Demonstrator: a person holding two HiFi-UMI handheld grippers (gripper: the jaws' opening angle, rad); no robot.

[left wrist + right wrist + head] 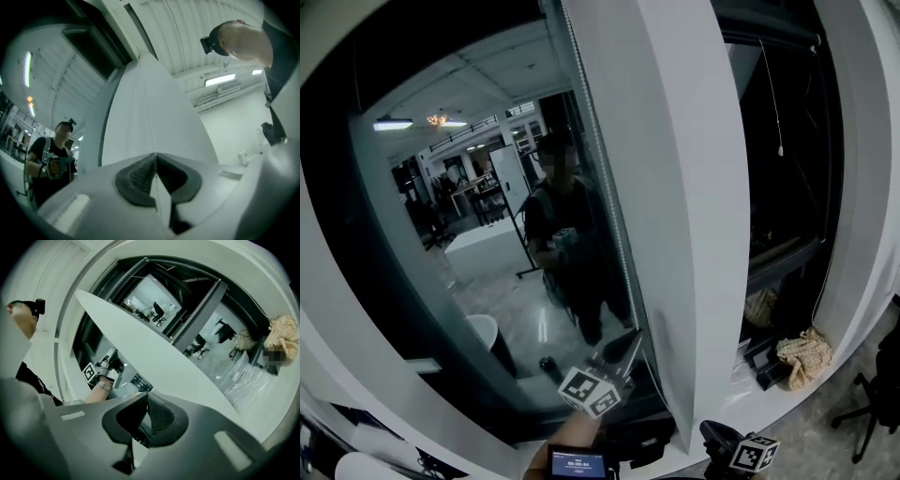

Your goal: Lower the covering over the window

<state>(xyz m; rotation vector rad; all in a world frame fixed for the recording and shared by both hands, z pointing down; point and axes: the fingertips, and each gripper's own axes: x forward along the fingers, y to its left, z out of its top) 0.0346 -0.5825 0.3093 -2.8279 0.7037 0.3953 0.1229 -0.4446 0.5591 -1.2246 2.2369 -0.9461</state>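
Note:
A thin white bead chain [602, 164] hangs down the left edge of a white pillar [694, 187], beside the dark window pane [469, 216]. My left gripper [623, 349] is raised at the chain's lower part, close to the glass. In the left gripper view its jaws [155, 154] are shut on the bead chain [149, 117], which runs straight up from the tips. My right gripper [717, 436] sits lower, at the bottom right. Its jaws [146, 394] are shut with nothing between them. The right gripper view also catches the left gripper [101, 373]. I see no covering over the pane.
The glass reflects the person and a lit room. A second window right of the pillar has its own thin cord [773, 103]. A beige bundle [804, 356] lies on the white sill [769, 398], and an office chair [872, 403] stands at the far right.

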